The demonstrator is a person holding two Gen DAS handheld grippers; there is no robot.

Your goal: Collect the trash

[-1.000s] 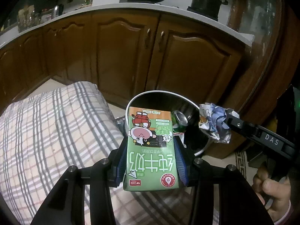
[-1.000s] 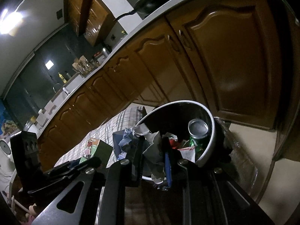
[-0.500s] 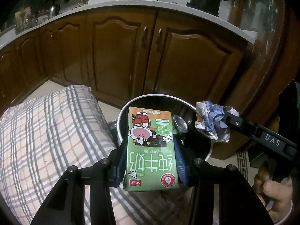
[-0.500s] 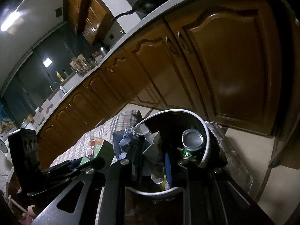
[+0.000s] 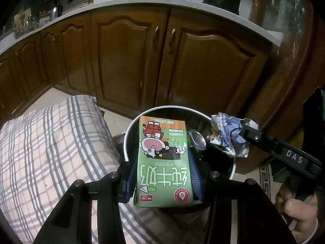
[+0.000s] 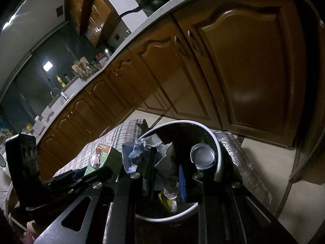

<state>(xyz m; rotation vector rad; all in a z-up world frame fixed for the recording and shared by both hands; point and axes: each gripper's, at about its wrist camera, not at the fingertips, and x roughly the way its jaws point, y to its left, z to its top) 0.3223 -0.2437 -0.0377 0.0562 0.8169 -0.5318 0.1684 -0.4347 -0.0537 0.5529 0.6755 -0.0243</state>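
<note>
Holding trash over the bin (image 5: 130, 134), both grippers are loaded. The left gripper (image 5: 162, 174) pinches a green milk carton (image 5: 162, 158) by its two side faces, its long axis running straight ahead along the fingers, so its far end already reaches past the bin's near rim and over the opening. The right gripper (image 6: 164, 174) is pressed onto a crumpled paper wad (image 6: 150, 152), which hangs over the bin's right-hand rim as the left wrist view shows it (image 5: 229, 136). Inside the bin a drink can (image 5: 198, 139) lies just beyond the carton. Both loads appear to sit above the bin, so the coming move is likely just a release. The carton, being long, may need a little more reach forward or its tail could catch the near rim.
</note>
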